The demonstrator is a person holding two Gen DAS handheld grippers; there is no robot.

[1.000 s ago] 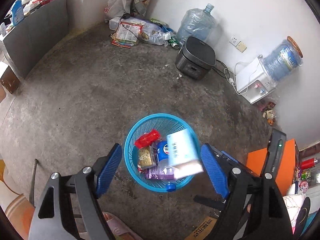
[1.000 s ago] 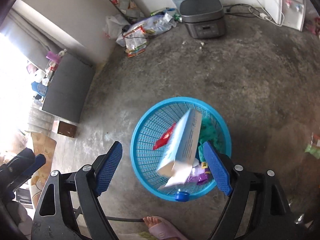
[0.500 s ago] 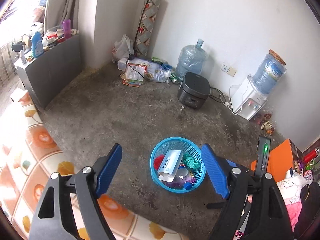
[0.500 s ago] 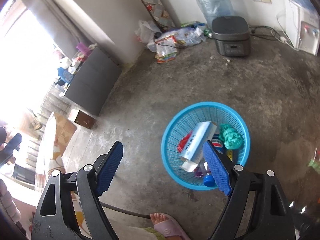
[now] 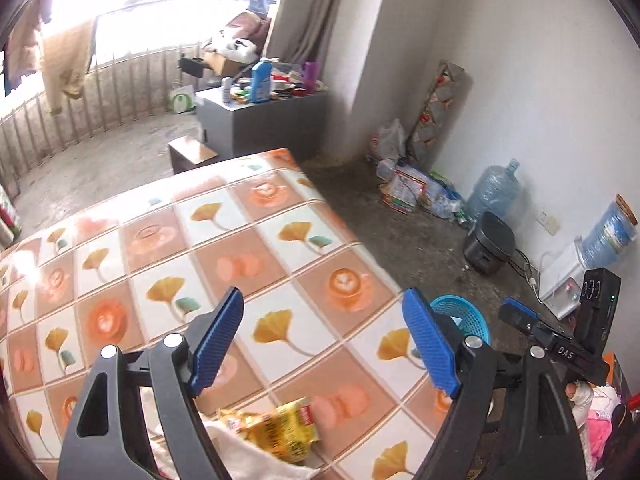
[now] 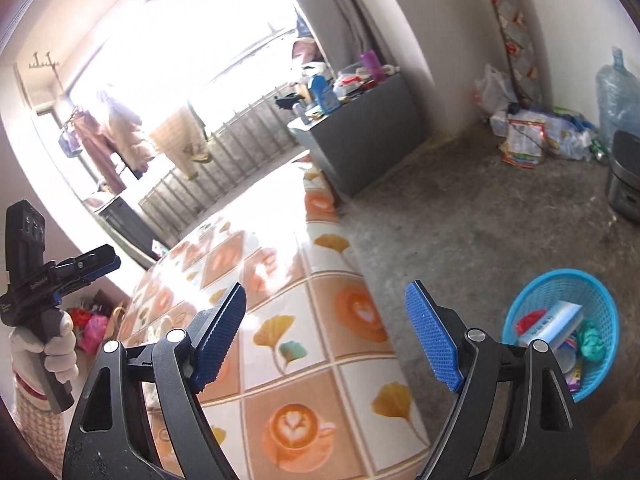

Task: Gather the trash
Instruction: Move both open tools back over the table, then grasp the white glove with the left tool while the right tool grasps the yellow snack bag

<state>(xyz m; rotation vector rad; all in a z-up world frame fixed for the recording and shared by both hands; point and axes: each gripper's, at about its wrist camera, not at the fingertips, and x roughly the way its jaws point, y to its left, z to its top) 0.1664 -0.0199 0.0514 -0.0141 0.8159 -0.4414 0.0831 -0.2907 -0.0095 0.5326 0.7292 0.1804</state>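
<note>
My left gripper (image 5: 326, 340) is open and empty above a table with a patterned cloth (image 5: 208, 248). A yellow snack wrapper (image 5: 276, 432) lies on a white cloth (image 5: 248, 458) at the table's near edge, below the gripper. My right gripper (image 6: 328, 332) is open and empty over the same table (image 6: 320, 364). The blue trash basket (image 6: 600, 292) stands on the floor to the right, holding a white and blue box (image 6: 554, 322), a green wad and other litter. The basket's rim also shows in the left wrist view (image 5: 464, 312).
A grey cabinet (image 5: 260, 120) with bottles stands by the balcony. Bags and papers (image 5: 412, 188), a water jug (image 5: 494, 192), a black cooker (image 5: 488, 248) and a water dispenser (image 5: 560, 284) line the wall. The left handle (image 6: 36, 280) shows at the right wrist view's left.
Both grippers have lifted away from the basket and swung left over the patterned table. The white and blue box now lies in the basket.
</note>
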